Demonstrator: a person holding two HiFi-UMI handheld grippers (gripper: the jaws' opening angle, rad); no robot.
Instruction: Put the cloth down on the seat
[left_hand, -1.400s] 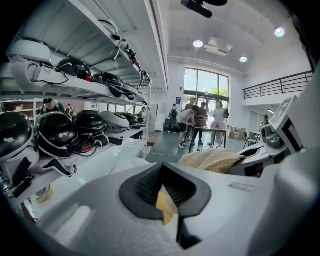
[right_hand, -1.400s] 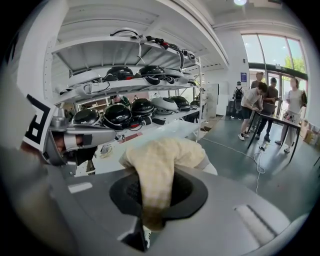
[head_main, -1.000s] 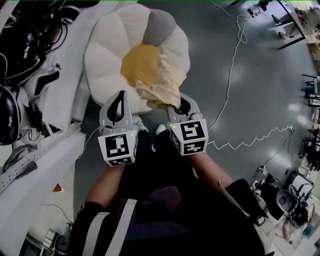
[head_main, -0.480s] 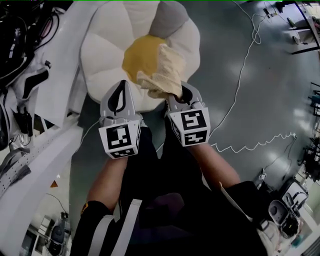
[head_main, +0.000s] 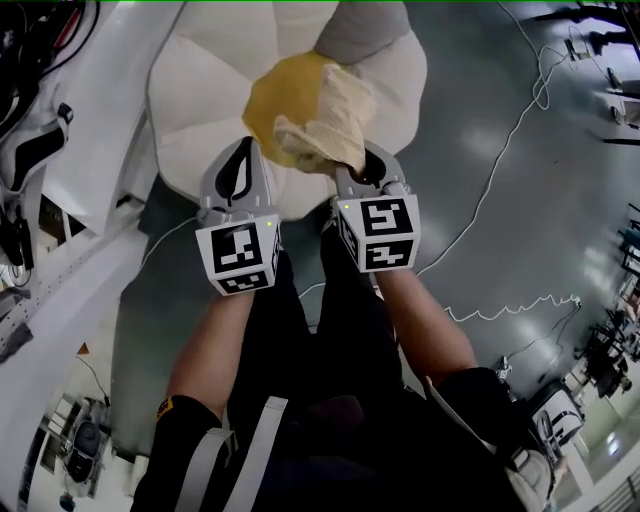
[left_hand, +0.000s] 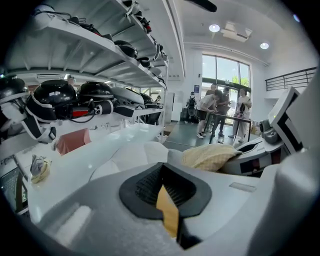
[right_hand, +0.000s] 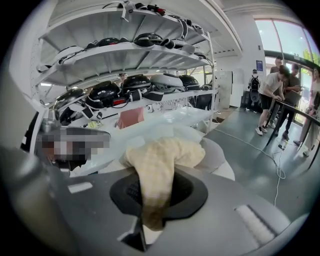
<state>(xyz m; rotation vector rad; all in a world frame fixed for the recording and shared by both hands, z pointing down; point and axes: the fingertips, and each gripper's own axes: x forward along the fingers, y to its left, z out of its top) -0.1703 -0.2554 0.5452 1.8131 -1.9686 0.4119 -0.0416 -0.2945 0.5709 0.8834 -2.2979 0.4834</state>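
Cloth (head_main: 325, 125) pinched betw. jaws of R gripper (head_main: 362, 170); bulk bunched just ahead of tips, over yellow centre of seat (head_main: 200, 100). Contact w/ seat: can't tell. L gripper (head_main: 243, 150) alongside, jaws together, nothing betw. them, tips over seat's near edge.

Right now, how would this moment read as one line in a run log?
right gripper: shut on cloth | left gripper: shut, empty | cloth: over seat, not yet released
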